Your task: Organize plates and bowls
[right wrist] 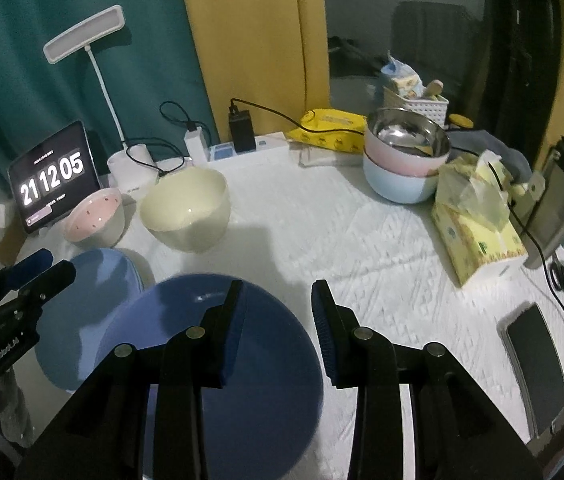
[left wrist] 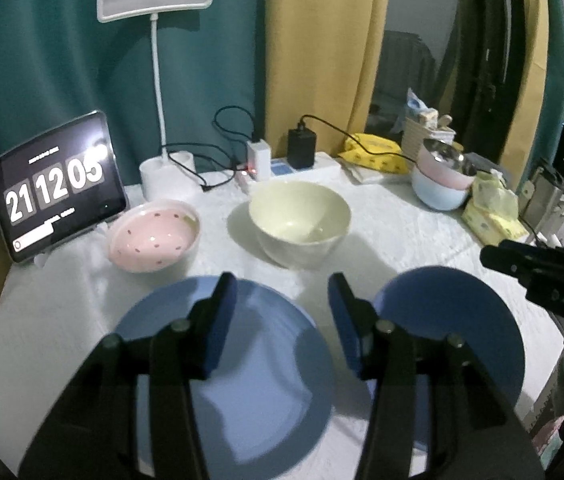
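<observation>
Two blue plates lie on the white table. In the left wrist view the lighter plate (left wrist: 265, 364) lies under my open, empty left gripper (left wrist: 282, 296) and the darker plate (left wrist: 462, 320) is to its right. In the right wrist view the darker plate (right wrist: 265, 380) lies under my open, empty right gripper (right wrist: 277, 300), with the lighter plate (right wrist: 93, 312) to its left. A cream bowl (left wrist: 300, 222) (right wrist: 185, 208) and a pink dotted bowl (left wrist: 153, 236) (right wrist: 95, 216) stand behind. A steel bowl sits in stacked pink and blue bowls (left wrist: 442, 176) (right wrist: 404, 160) at the back right.
A tablet clock (left wrist: 55, 188) and desk lamp (left wrist: 157, 0) stand at the back left. Chargers and a power strip (left wrist: 302, 160) line the back edge. Yellow tissue packs (right wrist: 478, 232), a phone (right wrist: 538, 360) and a metal stand (right wrist: 562, 208) occupy the right side.
</observation>
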`<control>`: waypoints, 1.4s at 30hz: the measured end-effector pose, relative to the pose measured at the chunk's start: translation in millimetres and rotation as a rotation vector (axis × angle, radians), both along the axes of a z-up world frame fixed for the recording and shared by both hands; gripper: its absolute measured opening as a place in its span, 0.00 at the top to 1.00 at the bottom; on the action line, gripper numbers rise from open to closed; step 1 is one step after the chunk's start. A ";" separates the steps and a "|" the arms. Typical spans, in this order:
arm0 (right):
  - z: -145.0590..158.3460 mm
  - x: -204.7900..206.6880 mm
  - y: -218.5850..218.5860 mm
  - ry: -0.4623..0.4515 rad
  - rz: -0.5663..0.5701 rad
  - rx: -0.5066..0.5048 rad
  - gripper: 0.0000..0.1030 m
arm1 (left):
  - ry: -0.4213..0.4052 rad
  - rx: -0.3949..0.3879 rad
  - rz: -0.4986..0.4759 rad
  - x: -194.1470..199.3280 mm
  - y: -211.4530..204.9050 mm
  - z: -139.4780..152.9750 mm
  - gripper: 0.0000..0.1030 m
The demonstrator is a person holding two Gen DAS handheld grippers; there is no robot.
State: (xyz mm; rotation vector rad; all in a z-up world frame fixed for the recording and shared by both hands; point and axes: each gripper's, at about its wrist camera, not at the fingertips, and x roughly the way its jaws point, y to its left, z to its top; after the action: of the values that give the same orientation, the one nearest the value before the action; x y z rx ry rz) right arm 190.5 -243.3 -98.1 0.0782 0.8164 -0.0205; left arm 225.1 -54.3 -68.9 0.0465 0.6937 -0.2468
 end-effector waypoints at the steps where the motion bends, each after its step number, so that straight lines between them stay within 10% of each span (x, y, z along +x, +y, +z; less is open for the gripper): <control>1: 0.8 2.5 0.8 -0.001 0.004 -0.001 0.65 | 0.000 0.002 0.002 2.1 0.5 0.5 0.52; 42: -30.7 140.1 35.2 0.120 0.104 0.038 0.66 | 0.124 0.040 0.063 126.8 -8.3 -37.7 0.52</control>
State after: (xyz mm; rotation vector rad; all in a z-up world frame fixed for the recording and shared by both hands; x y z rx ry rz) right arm 330.6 -208.1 -128.8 0.0708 0.9396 0.0891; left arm 351.9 -62.6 -106.6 0.0476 0.8222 -0.1763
